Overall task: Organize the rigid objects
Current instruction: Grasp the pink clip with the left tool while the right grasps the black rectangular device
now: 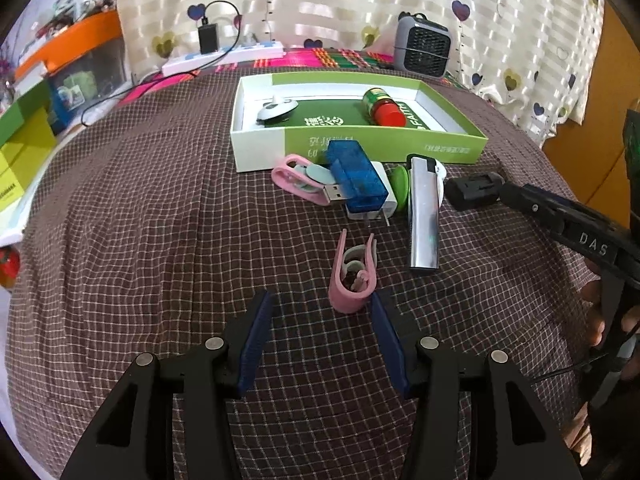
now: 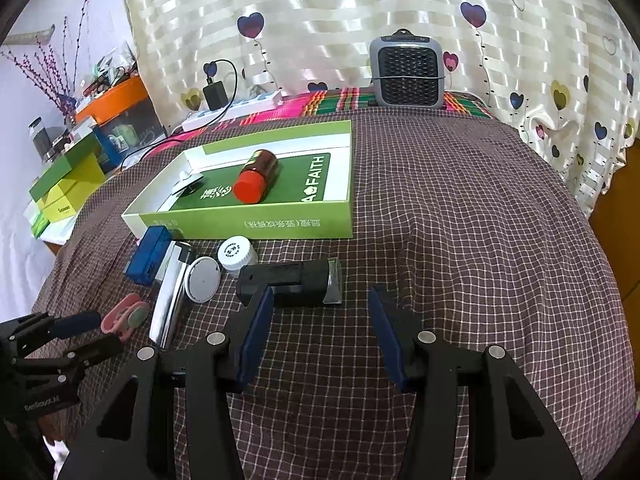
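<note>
You are holding both grippers released, with nothing between their pads. Your left gripper [image 1: 322,336] is sitting low over the checked cloth [image 1: 140,208] with its jaws spread wide, and the pink clip [image 1: 352,280] is lying just ahead of it, off toward its right pad [image 1: 386,340] and close to touching that pad's tip rather than centred in the gap. The clip's long axis is running nearly straight away from you, its closed end nearest the gripper and its open end pointing toward the green and white box [image 1: 452,148]. That, by my judgement, is what the next move is turning on: you are needing to shift the left gripper a little to its right so the pads are straddling the clip across its narrow width. Your right gripper [image 2: 320,332] is likewise standing open, and the black flashlight [image 2: 292,284] is lying crosswise just in front of it, nearer its left pad [image 2: 256,332], long axis running side to side, so its length would not be fitting between the pads without turning the wrist. The box, already holding a red-capped bottle [image 2: 256,178], is waiting well beyond both things. The left hand is the nearer one to the clip.
</note>
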